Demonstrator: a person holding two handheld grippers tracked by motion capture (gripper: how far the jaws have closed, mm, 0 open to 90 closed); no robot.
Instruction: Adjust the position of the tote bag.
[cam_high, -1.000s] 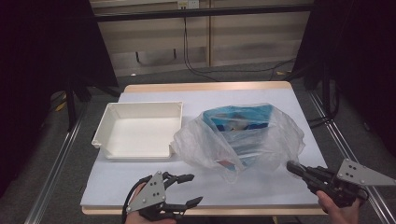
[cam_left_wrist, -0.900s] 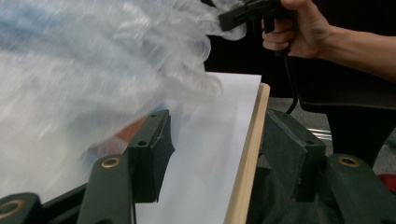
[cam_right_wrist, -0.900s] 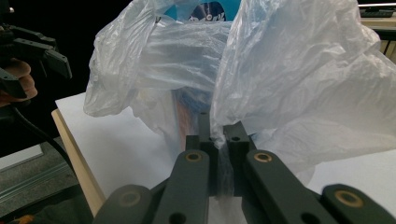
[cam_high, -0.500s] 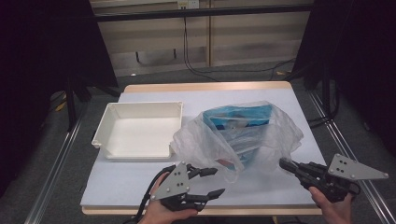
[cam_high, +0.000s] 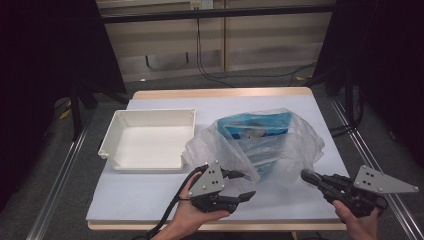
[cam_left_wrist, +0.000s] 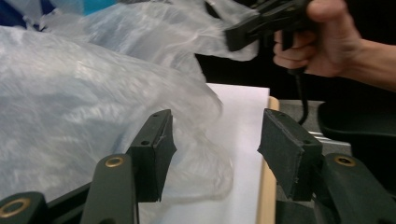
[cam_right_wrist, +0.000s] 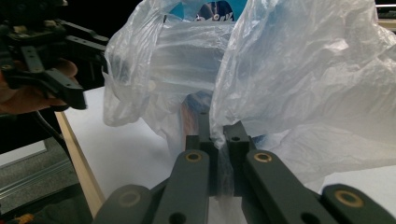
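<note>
On the near half of the table (cam_high: 150, 205), your left gripper (cam_high: 239, 186) has travelled to the right since a second ago: it was then well apart from the plastic bag (cam_high: 280, 150), near the front edge, and now its tips are just beside the bag's near left corner. Its jaws have just been opening a little again after a small closing, and in the left gripper view they stand apart, released, with a loose fold of the bag (cam_left_wrist: 93, 107) lying in front of the left pad and partly between the two pads; I cannot see that the pads press on it.

Your right gripper (cam_high: 306, 176) kept its place at the near right side of the bag. In the right gripper view its jaws (cam_right_wrist: 219, 140) are clenched together, and a thin strip of the film seems to be pinched between them, so this side of the bag looks already held.

The bag itself lies on the right half of the table, crumpled and half open, with a blue box (cam_high: 257, 130) inside it. The white tray (cam_high: 150, 117) stands to the left of it, empty and just beside the bag's edge.

I judge this means that you are now in position for the second grip: when the left jaws close on the fold, you will hold both sides of the mouth and can spread it.
</note>
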